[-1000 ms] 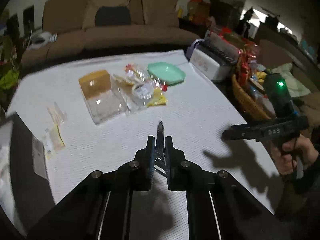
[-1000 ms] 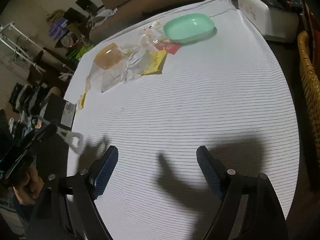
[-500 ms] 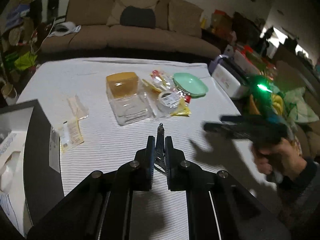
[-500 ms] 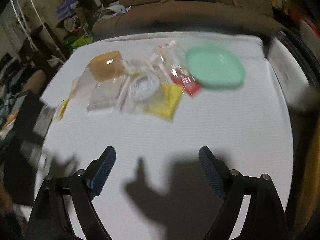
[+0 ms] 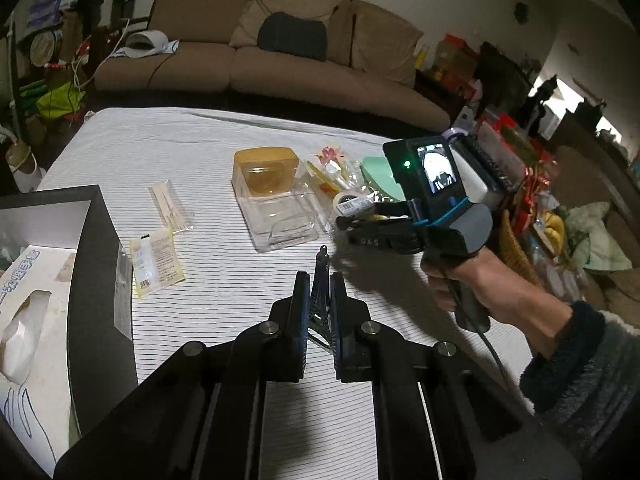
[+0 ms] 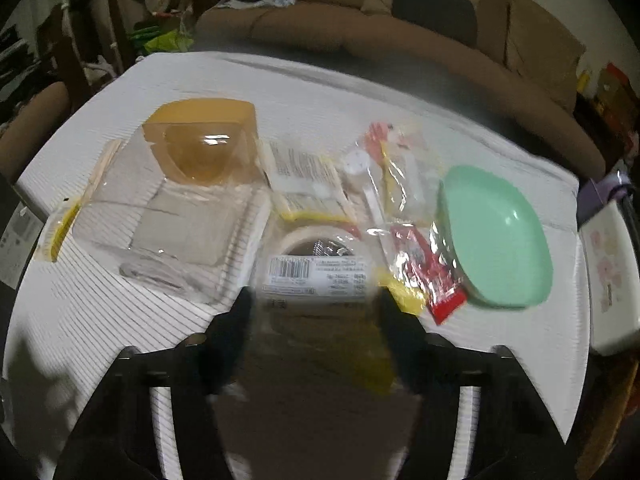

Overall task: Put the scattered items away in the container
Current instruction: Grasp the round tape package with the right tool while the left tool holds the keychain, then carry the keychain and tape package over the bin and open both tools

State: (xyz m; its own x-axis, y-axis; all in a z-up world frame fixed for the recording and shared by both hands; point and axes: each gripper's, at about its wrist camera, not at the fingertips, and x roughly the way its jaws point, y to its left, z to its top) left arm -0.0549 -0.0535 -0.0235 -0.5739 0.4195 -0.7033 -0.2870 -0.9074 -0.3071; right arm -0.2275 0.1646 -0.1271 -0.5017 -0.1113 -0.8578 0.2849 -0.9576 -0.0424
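Striped white cloth covers the counter (image 5: 224,280), with a brown sofa (image 5: 256,68) behind it. At the near edge, the left gripper (image 5: 319,280) has its fingers closed on a small dark metal bottle opener (image 5: 320,292), whose tip pokes out beyond them above the cloth. The clear container (image 5: 276,208) with an amber lid (image 5: 266,164) sits further out on the counter; to its left lie a packet of wooden sticks (image 5: 170,208) and a yellow sachet (image 5: 158,260). A black box (image 5: 100,264) stands at the left edge. Beside the container's right side is a heap of wrapped items with a tape roll (image 6: 316,256), a red sachet (image 6: 432,276) and a green plate (image 6: 496,236). The right gripper (image 6: 314,312), blurred in its own view, hovers over this heap with its fingers apart on either side of the tape roll's label; whether they touch it I cannot tell.
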